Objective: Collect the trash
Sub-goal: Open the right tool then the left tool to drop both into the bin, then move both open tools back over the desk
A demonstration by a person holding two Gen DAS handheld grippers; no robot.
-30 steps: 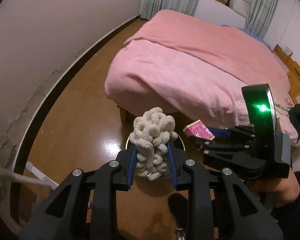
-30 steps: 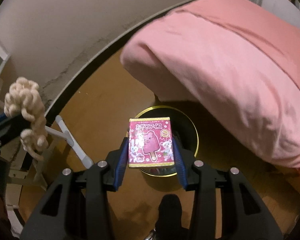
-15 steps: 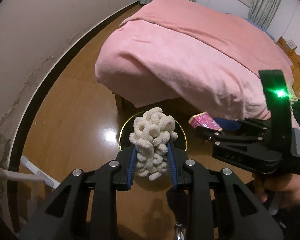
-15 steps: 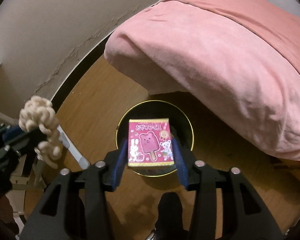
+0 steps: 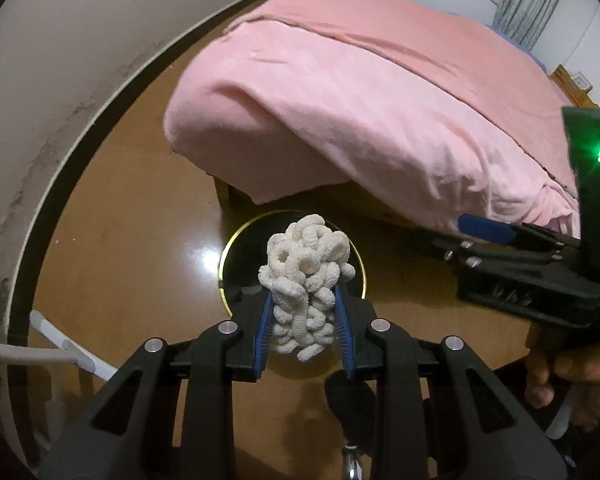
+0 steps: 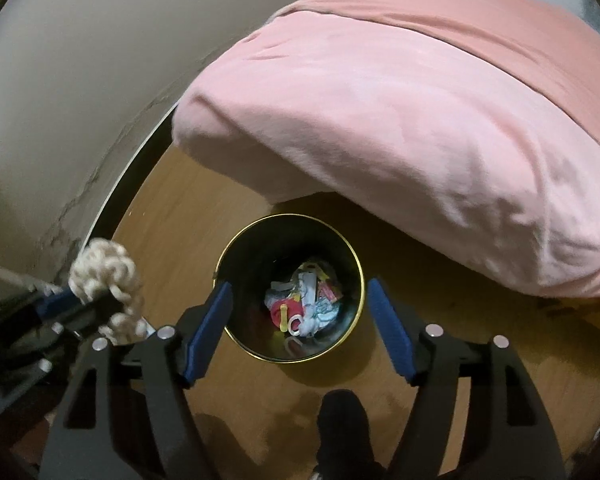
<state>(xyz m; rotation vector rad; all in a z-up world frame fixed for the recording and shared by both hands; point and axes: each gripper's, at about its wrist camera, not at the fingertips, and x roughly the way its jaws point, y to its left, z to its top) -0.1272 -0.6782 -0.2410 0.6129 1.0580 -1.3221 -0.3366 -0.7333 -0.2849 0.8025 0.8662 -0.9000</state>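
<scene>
My left gripper (image 5: 302,308) is shut on a cream bundle of looped cord (image 5: 304,264), held over the black bin with the gold rim (image 5: 229,246) on the wood floor. In the right wrist view the same bundle (image 6: 104,276) hangs at the left in that gripper. My right gripper (image 6: 298,290) hovers directly above the bin (image 6: 356,264); its jaws are opening and nothing is between them. Mixed trash (image 6: 306,306) lies at the bin's bottom. The right gripper (image 5: 486,229) also shows at the right of the left wrist view, with a hand (image 5: 560,376) on its grip.
A bed under a pink blanket (image 5: 380,92) overhangs just behind the bin. A cracked pale wall with a dark baseboard (image 5: 60,168) curves along the left. White tubes of a rack (image 5: 72,352) stand at the lower left.
The right jaws spread apart and the pink ice-cream box that sat between them is gone from them. The left gripper came lower and closer over the bin, still holding the cord bundle.
</scene>
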